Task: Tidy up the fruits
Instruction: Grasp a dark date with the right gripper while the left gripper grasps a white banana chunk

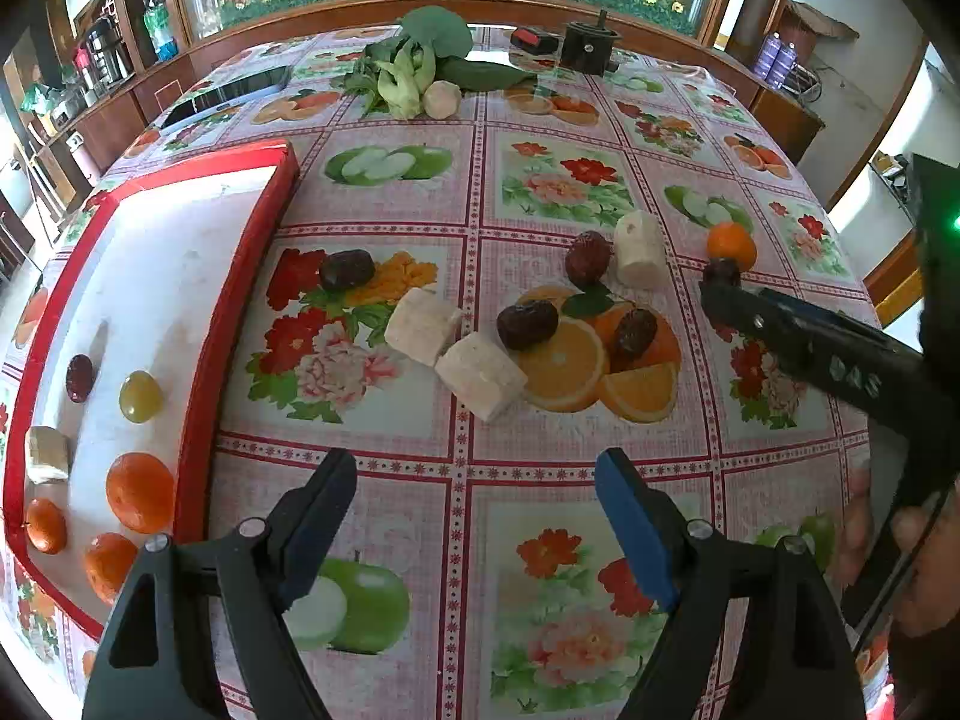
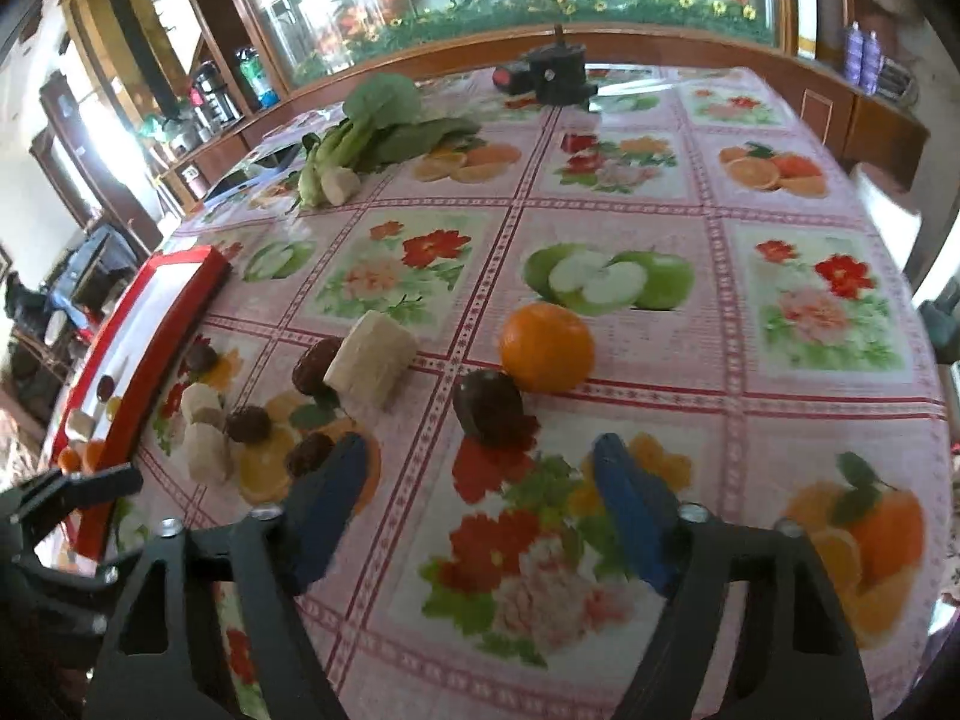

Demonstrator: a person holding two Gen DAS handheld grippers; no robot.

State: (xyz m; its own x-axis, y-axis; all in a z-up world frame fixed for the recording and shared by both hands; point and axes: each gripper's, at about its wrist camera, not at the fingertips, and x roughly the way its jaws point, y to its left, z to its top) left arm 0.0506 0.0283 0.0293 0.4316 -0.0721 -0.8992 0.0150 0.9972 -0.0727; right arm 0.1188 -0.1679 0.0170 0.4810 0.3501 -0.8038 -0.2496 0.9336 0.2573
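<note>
On the fruit-and-flower patterned tablecloth (image 2: 606, 192), the red-rimmed white tray (image 1: 198, 360) lies far left, the round orange mandarin (image 2: 546, 347) touches a dark wrinkled date (image 2: 489, 408) just ahead of the spread, empty right gripper (image 2: 480, 474), while the left gripper (image 1: 477, 480) gapes empty too.

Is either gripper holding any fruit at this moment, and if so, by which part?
Nothing is held. The left gripper and right gripper both have open, empty jaws.
</note>
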